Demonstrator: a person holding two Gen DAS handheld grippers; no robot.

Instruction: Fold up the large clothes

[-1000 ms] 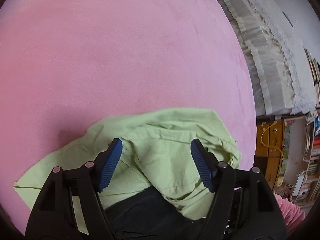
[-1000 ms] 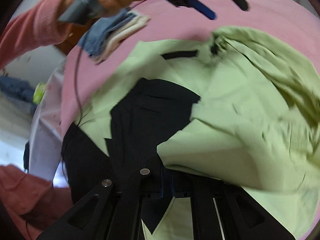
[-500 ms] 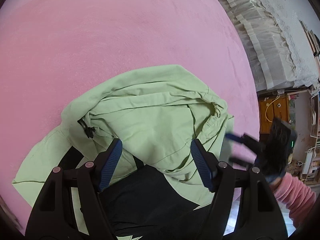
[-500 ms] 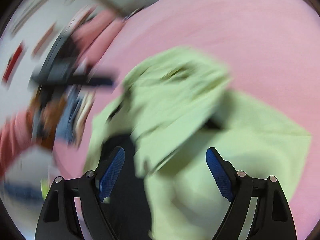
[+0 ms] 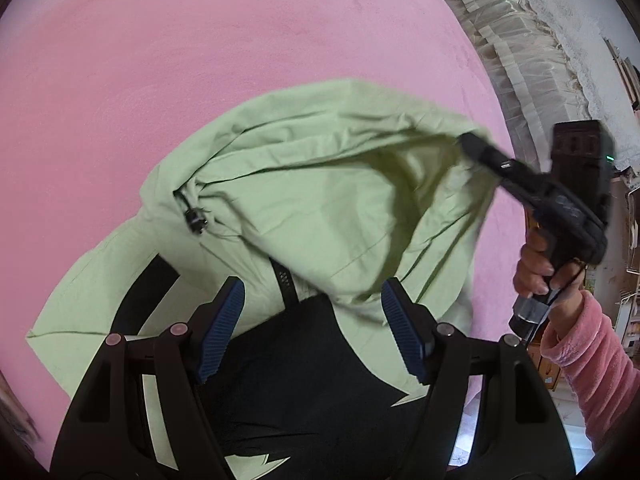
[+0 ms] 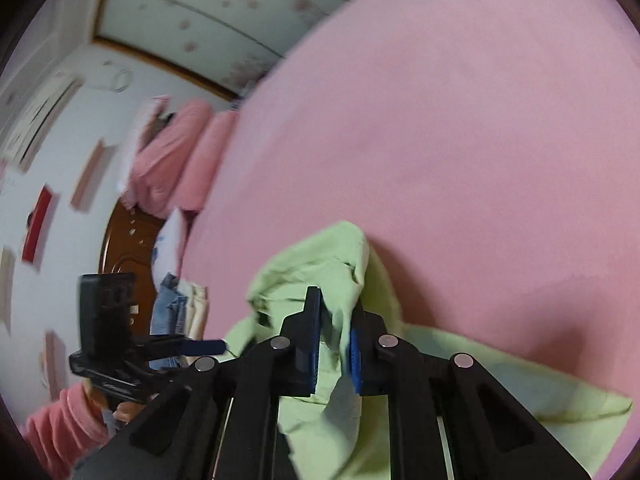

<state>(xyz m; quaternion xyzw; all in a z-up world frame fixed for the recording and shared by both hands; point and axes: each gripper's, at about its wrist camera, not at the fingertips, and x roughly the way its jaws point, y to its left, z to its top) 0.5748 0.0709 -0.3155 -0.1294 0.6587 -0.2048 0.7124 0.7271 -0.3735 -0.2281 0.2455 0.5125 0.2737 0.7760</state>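
Observation:
A light green jacket (image 5: 320, 200) with a black lining (image 5: 304, 368) lies on the pink bed (image 5: 200, 60). My left gripper (image 5: 316, 328) is open and empty, hovering over the black lining at the jacket's near edge. My right gripper (image 6: 336, 344) is shut on a fold of the green jacket (image 6: 320, 272) and lifts it off the bed. In the left wrist view the right gripper (image 5: 472, 148) pinches the hood's right edge and pulls it up. A black cord stopper (image 5: 196, 218) sits on the hood's left side.
A ruffled white bed cover (image 5: 520, 60) hangs at the right. Folded jeans and pale clothes (image 6: 180, 308) are stacked by the bed's far edge, near pink pillows (image 6: 180, 160) and a wooden headboard (image 6: 120, 256). Pink bed surface stretches beyond the jacket.
My right gripper went from open to shut on the hood's edge and raised it. My left gripper stayed open and drew back a little, showing more of the jacket.

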